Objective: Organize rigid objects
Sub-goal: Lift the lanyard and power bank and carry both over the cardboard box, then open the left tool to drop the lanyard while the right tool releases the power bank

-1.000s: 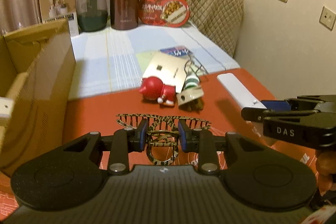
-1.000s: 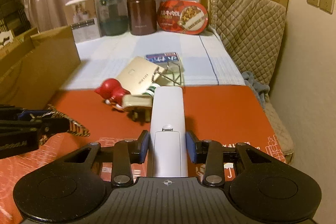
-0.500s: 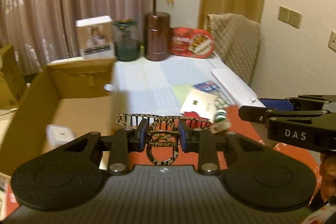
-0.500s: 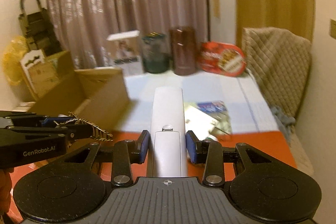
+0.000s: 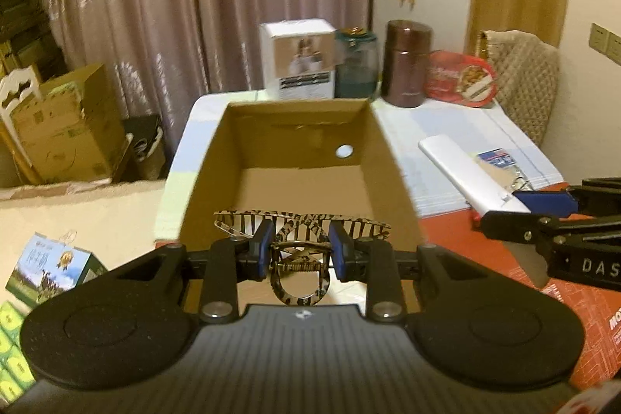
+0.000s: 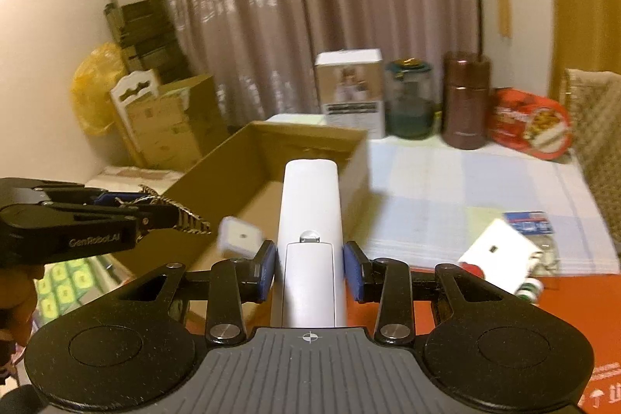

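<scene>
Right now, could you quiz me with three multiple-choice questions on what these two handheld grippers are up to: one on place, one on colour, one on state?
1. Where is the striped hair claw clip?
A. over the cardboard box
B. beside the brown canister
C. on the chair

2. What colour is the remote control?
A. black
B. white
C. red

3. What state is the right gripper in?
A. open, holding nothing
B. shut on the remote
C. out of view

Answers: 1 A, the left gripper holds it above the box opening. 2 B, its casing is white. 3 B, both pads press its sides.
</scene>
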`<state>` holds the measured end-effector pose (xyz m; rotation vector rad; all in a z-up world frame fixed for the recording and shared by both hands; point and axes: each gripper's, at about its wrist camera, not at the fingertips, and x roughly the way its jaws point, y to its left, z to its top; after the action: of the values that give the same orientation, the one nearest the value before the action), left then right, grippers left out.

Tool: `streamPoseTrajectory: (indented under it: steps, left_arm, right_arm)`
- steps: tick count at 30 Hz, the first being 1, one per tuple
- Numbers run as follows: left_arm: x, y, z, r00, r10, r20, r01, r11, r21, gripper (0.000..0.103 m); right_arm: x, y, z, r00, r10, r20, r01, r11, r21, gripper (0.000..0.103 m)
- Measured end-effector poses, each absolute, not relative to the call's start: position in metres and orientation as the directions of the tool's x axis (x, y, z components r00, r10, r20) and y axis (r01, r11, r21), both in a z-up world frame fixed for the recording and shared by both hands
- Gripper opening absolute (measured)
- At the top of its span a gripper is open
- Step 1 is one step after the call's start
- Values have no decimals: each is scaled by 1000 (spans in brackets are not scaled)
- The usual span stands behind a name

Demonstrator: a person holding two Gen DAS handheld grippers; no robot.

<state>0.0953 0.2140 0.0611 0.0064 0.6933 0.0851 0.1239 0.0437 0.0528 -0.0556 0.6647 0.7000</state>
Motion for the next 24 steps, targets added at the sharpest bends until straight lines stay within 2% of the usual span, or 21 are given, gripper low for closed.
streamPoseTrajectory:
  steps: [11, 24]
  left_arm:
    - [103, 247, 35, 735, 79, -674, -96, 995, 11, 25]
    - [107, 257, 17, 713, 65, -698, -97, 995, -6, 25]
  right_arm:
    - [136, 96, 31, 487, 586, -647, -664, 730, 162, 34]
    - [136, 109, 13, 449, 572, -686, -676, 720, 159, 34]
